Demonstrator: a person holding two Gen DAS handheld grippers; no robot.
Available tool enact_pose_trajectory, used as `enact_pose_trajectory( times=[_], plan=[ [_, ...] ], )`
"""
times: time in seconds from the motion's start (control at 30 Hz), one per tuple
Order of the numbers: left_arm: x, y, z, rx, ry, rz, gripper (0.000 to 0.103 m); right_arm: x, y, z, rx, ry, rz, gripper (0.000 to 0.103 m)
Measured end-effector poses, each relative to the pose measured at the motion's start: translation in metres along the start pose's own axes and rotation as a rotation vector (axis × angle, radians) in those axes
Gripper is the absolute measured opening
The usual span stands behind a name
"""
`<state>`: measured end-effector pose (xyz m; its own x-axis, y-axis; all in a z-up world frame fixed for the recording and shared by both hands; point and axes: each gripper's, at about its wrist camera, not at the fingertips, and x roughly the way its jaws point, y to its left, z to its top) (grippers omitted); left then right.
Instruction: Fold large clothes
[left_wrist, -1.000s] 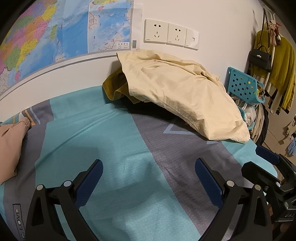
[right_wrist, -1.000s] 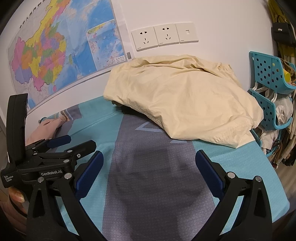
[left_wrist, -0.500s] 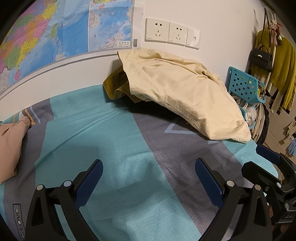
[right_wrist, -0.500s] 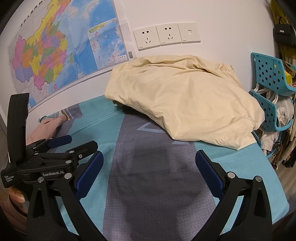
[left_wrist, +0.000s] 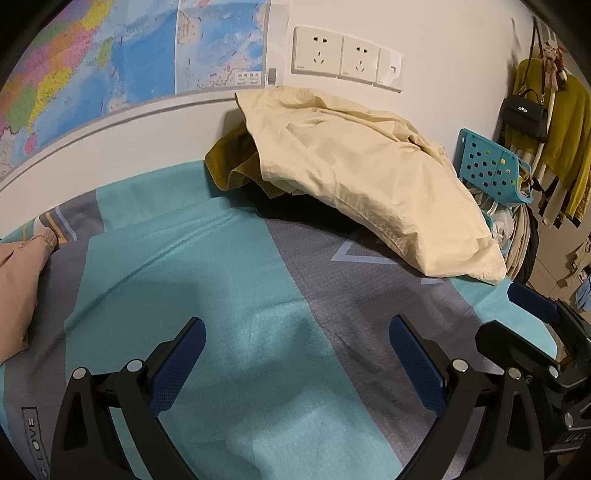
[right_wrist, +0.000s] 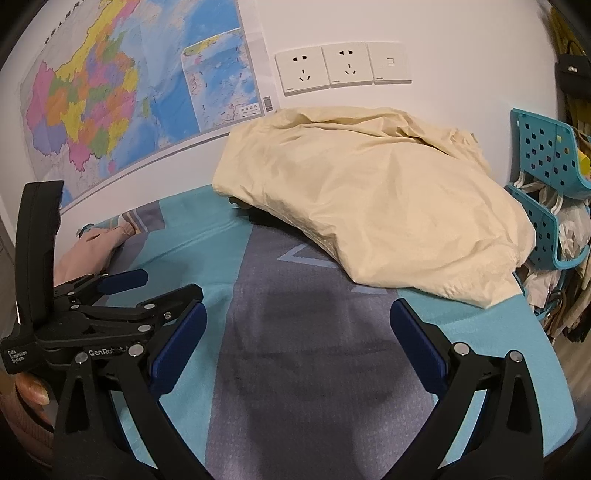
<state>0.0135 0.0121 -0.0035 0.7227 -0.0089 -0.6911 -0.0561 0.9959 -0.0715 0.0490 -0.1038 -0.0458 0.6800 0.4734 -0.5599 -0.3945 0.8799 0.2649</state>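
A crumpled cream garment (left_wrist: 362, 173) lies in a heap at the far side of the bed against the wall; it also shows in the right wrist view (right_wrist: 373, 199). A mustard-olive garment (left_wrist: 232, 166) sticks out from under its left end. My left gripper (left_wrist: 295, 365) is open and empty above the teal and grey sheet (left_wrist: 221, 280), well short of the heap. My right gripper (right_wrist: 295, 350) is open and empty too, over the grey stripe. The left gripper also shows in the right wrist view (right_wrist: 147, 286), at the left.
A pink garment (left_wrist: 18, 280) lies at the bed's left edge. A teal perforated rack (right_wrist: 546, 177) with clothes stands at the right of the bed. Yellow clothes and a black bag (left_wrist: 524, 114) hang at far right. A map (right_wrist: 122, 99) and sockets (right_wrist: 343, 66) are on the wall.
Both grippers have edged slightly forward toward the cream heap. Both stay open.
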Motion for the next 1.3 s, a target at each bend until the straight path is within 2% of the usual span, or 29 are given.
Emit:
enact_pose_trajectory(
  times=[0.27, 0.37, 0.47, 0.6, 0.7, 0.8, 0.83, 0.87, 0.9, 0.97, 1.03, 1.13, 1.17, 1.23, 1.27, 1.3],
  plan=[
    [0.013, 0.010, 0.015, -0.010, 0.020, 0.020, 0.096, 0.014, 0.004, 0.013, -0.052, -0.001, -0.027, 0.098],
    [0.019, 0.017, 0.020, -0.009, 0.034, 0.037, 0.096, 0.027, 0.007, 0.022, -0.106, 0.002, -0.050, 0.098],
    [0.030, 0.029, 0.026, -0.002, 0.041, 0.104, 0.096, 0.047, 0.014, 0.035, -0.195, 0.009, -0.099, 0.098],
    [0.039, 0.048, 0.033, -0.021, 0.046, 0.152, 0.096, 0.086, 0.025, 0.051, -0.341, 0.025, -0.167, 0.097],
    [0.040, 0.060, 0.039, -0.043, 0.031, 0.160, 0.096, 0.116, 0.032, 0.055, -0.447, 0.043, -0.239, 0.097],
    [0.041, 0.066, 0.043, -0.046, 0.027, 0.161, 0.096, 0.135, 0.034, 0.057, -0.513, 0.019, -0.319, 0.096],
    [0.043, 0.065, 0.044, -0.044, 0.031, 0.161, 0.096, 0.142, 0.035, 0.059, -0.531, 0.016, -0.339, 0.091],
    [0.044, 0.064, 0.044, -0.041, 0.035, 0.161, 0.096, 0.144, 0.035, 0.059, -0.536, 0.005, -0.362, 0.075],
    [0.045, 0.065, 0.045, -0.041, 0.035, 0.159, 0.096, 0.146, 0.035, 0.061, -0.539, 0.004, -0.357, 0.067],
    [0.046, 0.065, 0.044, -0.037, 0.036, 0.158, 0.096, 0.143, 0.034, 0.064, -0.531, -0.006, -0.327, 0.024],
    [0.047, 0.067, 0.045, -0.035, 0.036, 0.159, 0.096, 0.132, 0.034, 0.071, -0.529, -0.049, -0.334, 0.016],
    [0.048, 0.068, 0.046, -0.033, 0.034, 0.155, 0.096, 0.118, 0.032, 0.084, -0.474, -0.088, -0.329, 0.017],
    [0.050, 0.068, 0.046, -0.031, 0.035, 0.152, 0.096, 0.119, 0.030, 0.087, -0.463, -0.085, -0.326, 0.029],
    [0.051, 0.069, 0.047, -0.026, 0.035, 0.157, 0.096, 0.125, 0.029, 0.093, -0.462, -0.066, -0.324, 0.040],
    [0.052, 0.070, 0.047, -0.023, 0.036, 0.159, 0.096, 0.131, 0.029, 0.096, -0.475, -0.049, -0.315, 0.036],
    [0.054, 0.072, 0.048, -0.024, 0.038, 0.164, 0.096, 0.137, 0.027, 0.099, -0.474, -0.021, -0.291, 0.027]
  ],
)
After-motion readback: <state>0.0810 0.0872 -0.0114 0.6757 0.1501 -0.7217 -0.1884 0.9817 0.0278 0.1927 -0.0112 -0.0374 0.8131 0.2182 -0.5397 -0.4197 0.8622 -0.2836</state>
